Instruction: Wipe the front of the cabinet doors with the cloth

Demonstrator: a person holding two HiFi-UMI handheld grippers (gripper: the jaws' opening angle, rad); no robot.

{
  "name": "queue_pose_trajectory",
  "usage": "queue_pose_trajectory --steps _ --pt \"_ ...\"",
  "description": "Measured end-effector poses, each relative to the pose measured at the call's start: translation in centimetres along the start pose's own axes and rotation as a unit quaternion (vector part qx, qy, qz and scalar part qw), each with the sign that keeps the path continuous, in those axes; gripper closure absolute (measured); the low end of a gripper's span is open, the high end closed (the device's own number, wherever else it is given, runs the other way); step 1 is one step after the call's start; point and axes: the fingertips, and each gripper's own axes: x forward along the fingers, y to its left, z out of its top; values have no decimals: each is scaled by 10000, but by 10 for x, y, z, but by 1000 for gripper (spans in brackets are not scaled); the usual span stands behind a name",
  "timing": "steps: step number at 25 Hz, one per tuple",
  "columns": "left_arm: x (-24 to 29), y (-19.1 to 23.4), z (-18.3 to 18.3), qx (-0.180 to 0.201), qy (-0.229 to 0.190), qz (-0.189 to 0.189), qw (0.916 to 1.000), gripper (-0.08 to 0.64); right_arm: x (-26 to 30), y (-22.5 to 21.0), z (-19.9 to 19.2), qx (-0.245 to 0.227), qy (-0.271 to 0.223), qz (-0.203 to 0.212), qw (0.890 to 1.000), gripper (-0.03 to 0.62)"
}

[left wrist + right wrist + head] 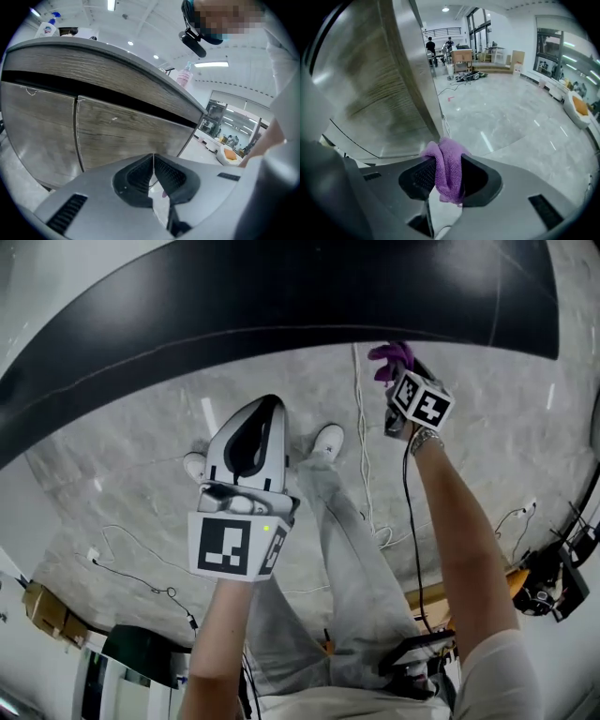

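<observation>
Right now the person stands close in front of the cabinet, a gripper in each hand. The right gripper [448,164] has its jaws clamped on a bunched purple cloth [449,180], which pokes out past the tips and hangs a little below them. It is held up near the wood-grain cabinet doors [117,136], and the door face fills the left of the right gripper view. Whether the cloth actually touches the wood, I cannot tell; from the head view it looks just short of it.

The left gripper [153,160] has its jaws closed together with nothing between them. It is held low and points at the doors, close to the seam where two of them meet. A pink bottle [184,77] stands on the tabletop [93,61] above.

To my eye this is the start of a wiping pass, or a gap between strokes. The next move calls for pressing the cloth flat against the door and sweeping it across, keeping the grip firm so the cloth does not slip out.
</observation>
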Motion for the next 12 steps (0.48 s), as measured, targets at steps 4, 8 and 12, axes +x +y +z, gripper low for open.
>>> queue_pose_trajectory --steps 4,8,12 --pt "-28 19 8 17 -71 -223 9997 543 -44 36 -26 215 -158 90 9996 457" --pt "-78 57 21 134 -83 -460 9988 543 -77 96 -65 343 -247 193 9989 457" --pt "-140 114 28 235 13 -503 9985 543 -103 167 -85 622 -466 186 9968 457"
